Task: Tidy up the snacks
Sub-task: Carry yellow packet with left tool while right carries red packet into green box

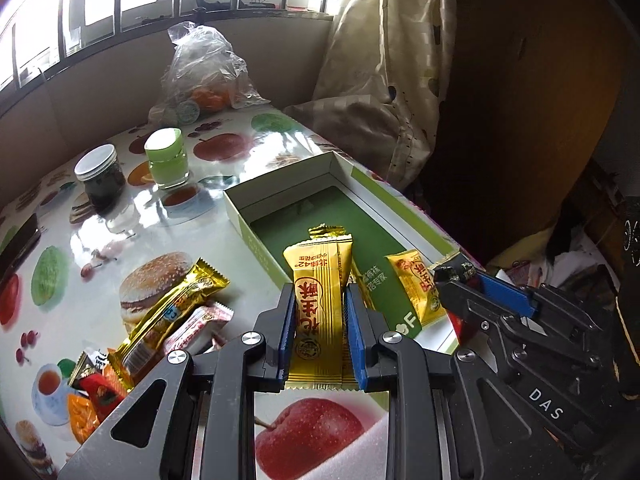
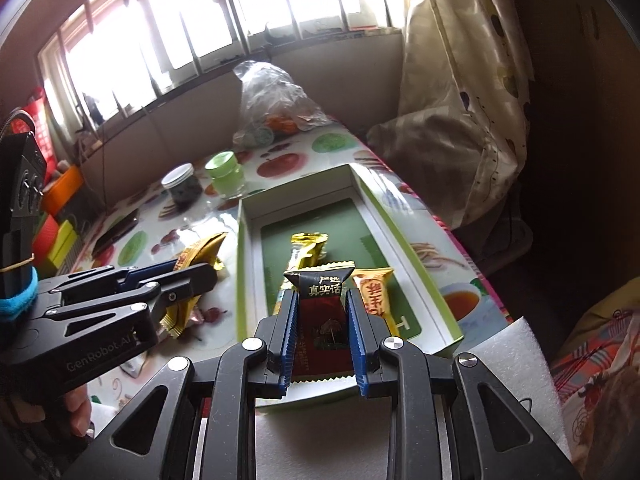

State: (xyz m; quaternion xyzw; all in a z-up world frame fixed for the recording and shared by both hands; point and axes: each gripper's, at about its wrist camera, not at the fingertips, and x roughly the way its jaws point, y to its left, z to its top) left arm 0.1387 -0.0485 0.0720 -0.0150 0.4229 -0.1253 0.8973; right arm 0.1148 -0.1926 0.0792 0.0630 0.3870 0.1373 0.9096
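Observation:
My left gripper (image 1: 319, 294) is shut on a gold snack packet (image 1: 319, 300) and holds it over the near left edge of the open green-lined box (image 1: 340, 172). My right gripper (image 2: 319, 300) is shut on a dark red and black snack packet (image 2: 322, 312) above the near end of the same box (image 2: 416, 256). A small yellow packet (image 1: 418, 288) lies inside the box; it also shows in the right wrist view (image 2: 374, 292). A long gold packet (image 2: 306, 256) lies in the box beyond it. Several loose snacks (image 1: 176, 312) lie on the table to the left.
A dark jar (image 1: 100, 176) and a green jar (image 1: 166, 160) stand behind the box. A plastic bag with oranges (image 1: 204, 76) sits at the back by the window. A curtain (image 1: 392, 80) hangs at the table's right edge. White foam (image 2: 512, 360) lies near the front.

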